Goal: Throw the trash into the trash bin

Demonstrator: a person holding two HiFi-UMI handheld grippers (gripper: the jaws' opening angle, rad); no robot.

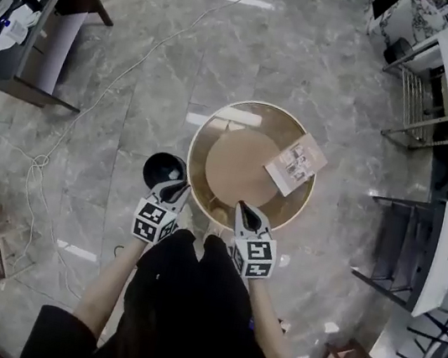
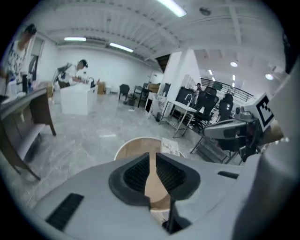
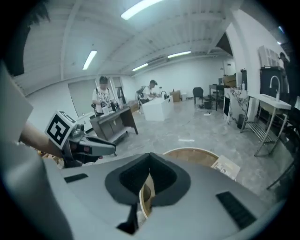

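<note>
A round wooden table stands in front of me, with a printed paper leaflet lying on its right part. A black round trash bin sits on the floor at the table's left edge. My left gripper hovers between the bin and the table's near rim. In the left gripper view its pads stand a narrow gap apart with nothing between them, and the leaflet lies ahead. My right gripper is over the near rim, and its pads are shut on nothing.
A dark desk stands at the upper left, and a white cable trails over the marble floor. Metal racks and chairs line the right side. Two people work at a far counter.
</note>
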